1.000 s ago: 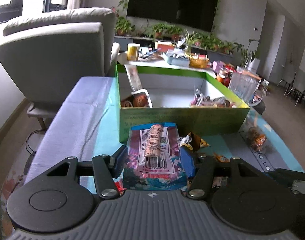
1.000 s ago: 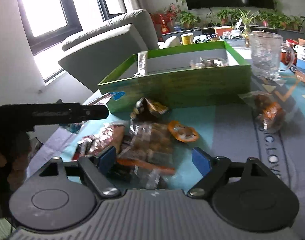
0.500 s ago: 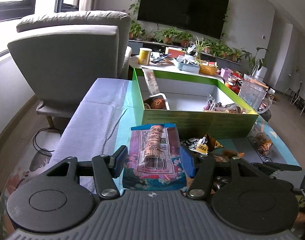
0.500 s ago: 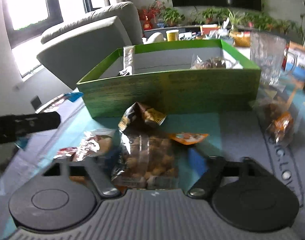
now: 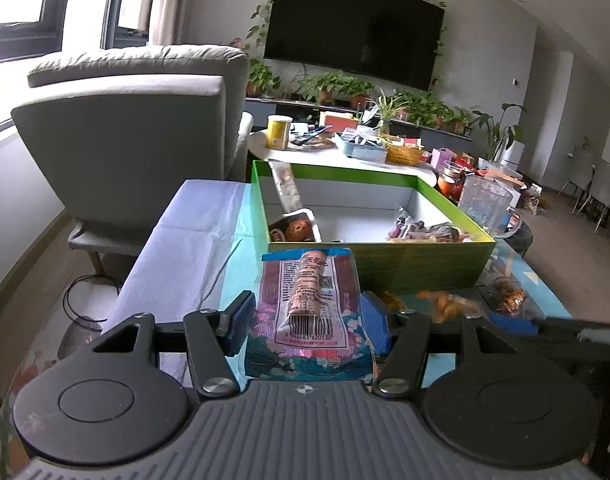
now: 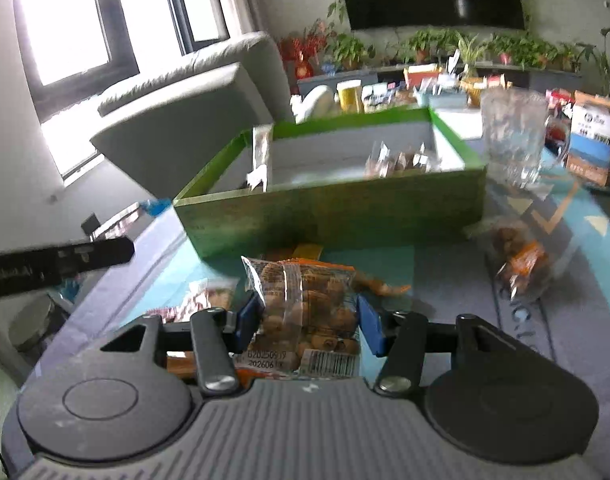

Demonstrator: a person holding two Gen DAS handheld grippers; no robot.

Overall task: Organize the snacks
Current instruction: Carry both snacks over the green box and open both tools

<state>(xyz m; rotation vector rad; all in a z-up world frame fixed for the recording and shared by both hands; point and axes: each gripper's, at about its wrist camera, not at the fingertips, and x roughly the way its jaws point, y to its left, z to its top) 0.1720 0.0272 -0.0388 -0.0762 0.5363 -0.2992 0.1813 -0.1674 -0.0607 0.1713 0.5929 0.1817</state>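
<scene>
Teal tablecloth bears green box; both tongs grip snack packets.

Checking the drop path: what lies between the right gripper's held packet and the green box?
In the right wrist view, the clear nut packet in the right gripper is separated from the green box by bare tablecloth and an orange wrapper.
</scene>
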